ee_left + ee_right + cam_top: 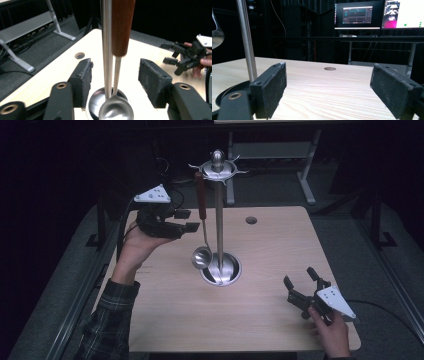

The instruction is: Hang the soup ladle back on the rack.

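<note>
Wooden table bears a stand — ladle hanging; left gripper spread; right gripper spread.

- Your table is pale wood with a fine straight grain.
- The ladle has a silver bowl and a reddish-brown wooden handle.
- The stand is shiny silver metal.
- Your sleeve is a dark green plaid with light lines.
- Both grippers' fingers are black, and their top plates are grey-white.
- The floor is dark grey.

Overhead view; tool views (close) share table.
</note>
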Action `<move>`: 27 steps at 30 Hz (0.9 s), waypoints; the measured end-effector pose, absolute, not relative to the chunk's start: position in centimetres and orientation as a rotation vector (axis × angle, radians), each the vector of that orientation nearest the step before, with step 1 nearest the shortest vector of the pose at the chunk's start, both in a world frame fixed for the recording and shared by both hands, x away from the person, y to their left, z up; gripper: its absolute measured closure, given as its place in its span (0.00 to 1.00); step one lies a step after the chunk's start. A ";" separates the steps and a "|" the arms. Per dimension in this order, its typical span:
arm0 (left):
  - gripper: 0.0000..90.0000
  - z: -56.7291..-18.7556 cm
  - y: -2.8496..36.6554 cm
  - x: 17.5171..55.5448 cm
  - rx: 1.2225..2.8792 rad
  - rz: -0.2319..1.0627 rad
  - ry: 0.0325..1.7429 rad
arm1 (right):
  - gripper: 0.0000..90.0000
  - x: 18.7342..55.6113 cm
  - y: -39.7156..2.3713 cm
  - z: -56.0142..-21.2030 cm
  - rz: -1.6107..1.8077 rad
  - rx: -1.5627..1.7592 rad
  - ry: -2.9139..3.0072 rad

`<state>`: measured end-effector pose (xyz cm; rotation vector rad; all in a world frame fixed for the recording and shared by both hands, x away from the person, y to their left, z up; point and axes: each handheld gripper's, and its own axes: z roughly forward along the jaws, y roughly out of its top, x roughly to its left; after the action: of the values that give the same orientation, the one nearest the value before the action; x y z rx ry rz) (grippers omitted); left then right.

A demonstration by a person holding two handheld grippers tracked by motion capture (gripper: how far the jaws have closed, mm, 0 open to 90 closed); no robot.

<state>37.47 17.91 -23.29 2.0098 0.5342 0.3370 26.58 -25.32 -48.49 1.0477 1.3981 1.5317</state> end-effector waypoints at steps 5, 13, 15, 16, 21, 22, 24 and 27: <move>0.41 -24.1 18.8 36.7 2.044 0.353 0.557 | 0.14 26.6 -25.3 -48.5 1.529 1.048 1.400; 0.26 -25.3 20.3 35.9 2.064 0.379 0.593 | 0.14 26.6 -25.3 -48.5 1.531 1.046 1.397; 0.23 -25.8 20.7 35.6 2.073 0.384 0.606 | 0.14 26.6 -25.3 -48.5 1.531 1.048 1.397; 0.23 -25.8 20.7 35.6 2.073 0.384 0.606 | 0.14 26.6 -25.3 -48.5 1.530 1.048 1.399; 0.22 -27.7 22.1 34.8 2.092 0.387 0.642 | 0.14 26.6 -25.3 -48.5 1.527 1.049 1.401; 0.22 -28.2 22.3 34.6 2.093 0.392 0.646 | 0.14 26.6 -25.3 -48.5 1.528 1.048 1.400; 0.22 -28.8 22.6 34.3 2.091 0.397 0.651 | 0.14 26.6 -25.3 -48.5 1.528 1.049 1.400; 0.21 -29.7 23.0 33.9 2.086 0.405 0.666 | 0.14 26.6 -25.3 -48.5 1.527 1.049 1.400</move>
<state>33.85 23.00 -29.70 2.0860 0.6657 0.4054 26.60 -25.28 -48.48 1.0492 1.4001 1.5271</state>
